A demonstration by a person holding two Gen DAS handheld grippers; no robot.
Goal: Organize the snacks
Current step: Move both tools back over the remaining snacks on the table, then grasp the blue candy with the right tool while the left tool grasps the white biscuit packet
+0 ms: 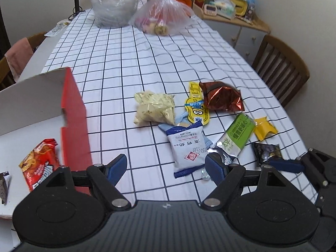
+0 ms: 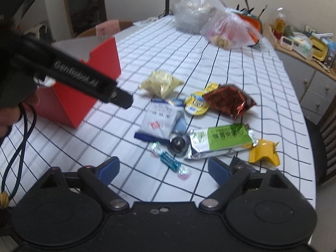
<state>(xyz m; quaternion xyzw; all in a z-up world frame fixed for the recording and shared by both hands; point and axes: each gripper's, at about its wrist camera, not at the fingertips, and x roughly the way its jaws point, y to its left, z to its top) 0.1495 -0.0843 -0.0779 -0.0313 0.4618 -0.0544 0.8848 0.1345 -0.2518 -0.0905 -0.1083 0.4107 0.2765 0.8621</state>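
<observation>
**A:** Status on the snack sort?

**B:** Early, by my read. Red box [image 1: 73,113] sits open on the table [image 1: 126,63], left side. One red snack packet [image 1: 40,163] lies inside on the white floor of it, plus the corner of a dark item at the frame edge that I can't identify. That's all I can see packed.

**A:** What's left out?

**B:** A loose cluster to the right of the box: pale yellow bag [image 1: 154,108], blue-and-white packet [image 1: 185,149], yellow cartoon sachet [image 1: 196,105], copper foil bag [image 1: 222,96], green-and-silver bar [image 1: 235,136], small yellow wrapper [image 1: 264,127], a dark packet [image 1: 267,152], and a blue twist candy [image 2: 169,160]. Some overlap or touch; the yellow wrapper lies a little apart.

**A:** Grippers?

**B:** Left hand-held gripper [image 1: 167,169]: jaws wide, nothing held, with the near end of the blue-and-white packet lying between the tips. Right hand-held gripper [image 2: 163,169]: also apart and holding nothing, poised by the twist candy, the dark packet just beside its right finger.

**A:** So mostly undone.

**B:** Yes. Roughly eight pieces to go, none in a grip. Two plastic bags [image 1: 159,16] at the far end look untouched; unclear whether they're in scope.
</observation>
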